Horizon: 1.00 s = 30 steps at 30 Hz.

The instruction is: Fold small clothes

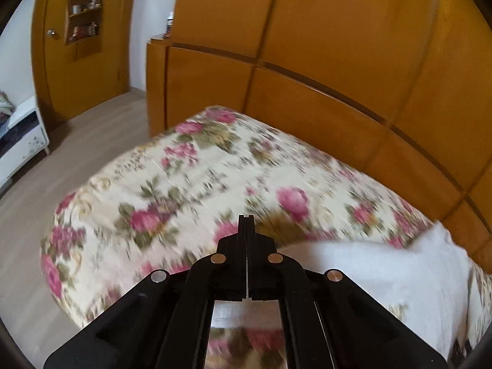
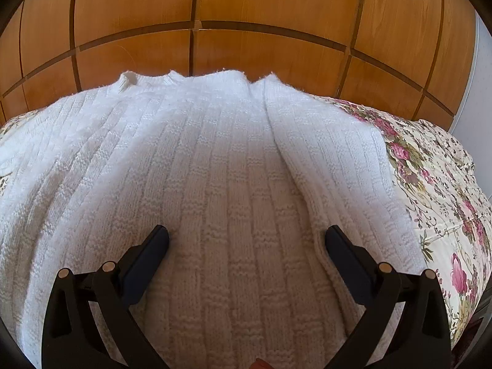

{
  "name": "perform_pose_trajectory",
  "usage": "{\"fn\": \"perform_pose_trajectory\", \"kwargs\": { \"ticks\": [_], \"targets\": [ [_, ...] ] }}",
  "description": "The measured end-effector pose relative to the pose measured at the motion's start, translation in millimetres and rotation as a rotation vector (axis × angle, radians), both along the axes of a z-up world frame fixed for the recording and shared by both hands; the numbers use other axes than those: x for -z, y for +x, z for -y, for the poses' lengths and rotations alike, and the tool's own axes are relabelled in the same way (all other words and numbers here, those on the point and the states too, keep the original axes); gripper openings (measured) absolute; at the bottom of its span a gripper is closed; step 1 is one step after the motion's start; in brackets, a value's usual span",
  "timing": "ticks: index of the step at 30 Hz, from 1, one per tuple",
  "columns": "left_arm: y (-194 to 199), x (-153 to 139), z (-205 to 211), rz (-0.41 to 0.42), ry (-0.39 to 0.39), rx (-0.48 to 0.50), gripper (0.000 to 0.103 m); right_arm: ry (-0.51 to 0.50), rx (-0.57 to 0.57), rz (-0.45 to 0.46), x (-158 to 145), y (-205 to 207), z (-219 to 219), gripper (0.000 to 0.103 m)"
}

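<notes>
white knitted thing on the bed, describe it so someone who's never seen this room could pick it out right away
Start at the big wooden headboard and the bed with the rose-patterned bedspread below it. The white sweater lies spread flat on that bedspread, its top edge up against the headboard. It is the only plain white item there, with chunky ribbed knit instead of printed flowers.

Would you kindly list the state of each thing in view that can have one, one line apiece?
Left gripper: shut, nothing between its fingers, above the bedspread.
Right gripper: open, fingers spread over the sweater, gripping nothing.
White knitted sweater: spread flat on the bed, right-hand side folded inward over the body.
Floral bedspread: laid over the bed, partly covered by the sweater.
Door: closed.
</notes>
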<state>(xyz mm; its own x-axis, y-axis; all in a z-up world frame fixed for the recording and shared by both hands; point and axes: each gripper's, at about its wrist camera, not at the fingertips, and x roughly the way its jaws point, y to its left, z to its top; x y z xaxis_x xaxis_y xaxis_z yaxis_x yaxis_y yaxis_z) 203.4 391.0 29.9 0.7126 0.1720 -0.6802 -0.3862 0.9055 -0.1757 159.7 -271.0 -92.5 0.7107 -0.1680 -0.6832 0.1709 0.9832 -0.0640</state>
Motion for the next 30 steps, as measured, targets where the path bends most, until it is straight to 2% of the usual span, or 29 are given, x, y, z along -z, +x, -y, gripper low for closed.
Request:
{"fn": "perform_pose_trajectory", "kwargs": {
  "ticks": [2,5,8,9,10,11,12,13,15,17,19,22,24,26,27,30],
  "targets": [
    [11.2,11.1,-4.1,-0.033,0.053,-0.027,0.000,-0.001,0.000,-0.002,0.1,0.3,-0.1,0.101],
    [15.2,33.3,11.8,-0.048,0.009,0.046,0.000,0.000,0.001,-0.002,0.0,0.2,0.4,0.101],
    [15.3,54.3,49.6,-0.079,-0.020,0.157,0.000,0.000,0.002,-0.003,0.3,0.5,0.5,0.101],
    [14.7,58.5,61.1,-0.087,-0.022,0.182,0.006,-0.002,0.003,-0.003,0.5,0.8,0.1,0.101],
    [11.6,63.9,80.3,-0.092,-0.036,0.220,0.026,-0.004,0.003,-0.003,0.5,1.2,0.1,0.101],
    [8.3,68.1,101.1,-0.085,-0.061,0.261,0.040,-0.007,0.004,-0.002,0.4,1.2,0.2,0.101],
    [5.2,69.3,114.4,-0.069,-0.081,0.286,0.061,-0.008,0.005,-0.001,0.5,1.0,-0.5,0.101],
    [0.2,70.1,132.5,-0.041,-0.108,0.317,0.067,-0.009,0.006,0.001,0.5,0.7,-0.8,0.101],
    [-4.4,74.7,176.6,-0.036,-0.184,0.409,0.067,-0.010,0.007,0.001,0.7,0.6,-1.3,0.101],
    [-8.3,79.5,216.5,-0.038,-0.238,0.457,0.067,-0.011,0.007,-0.001,0.8,0.5,-1.7,0.101],
    [-11.6,81.0,254.3,-0.037,-0.263,0.534,0.069,-0.011,0.007,-0.008,1.4,1.2,-2.0,0.101],
    [-18.8,80.9,308.7,-0.009,-0.224,0.615,0.070,-0.007,0.006,-0.021,2.3,3.2,-1.6,0.101],
    [-19.8,87.0,339.1,-0.013,-0.177,0.648,0.076,0.003,0.005,-0.030,2.7,4.8,-0.7,0.101],
    [-19.6,101.1,355.2,-0.016,-0.085,0.650,0.081,0.015,0.005,-0.036,3.0,5.4,0.7,0.101],
    [-20.0,117.6,364.0,-0.049,-0.014,0.655,0.081,0.015,0.005,-0.039,3.0,5.5,0.8,0.101],
    [-27.7,114.6,368.4,-0.019,0.032,0.655,0.082,0.018,-0.001,-0.049,2.0,5.4,1.3,0.101]
  ]
}}
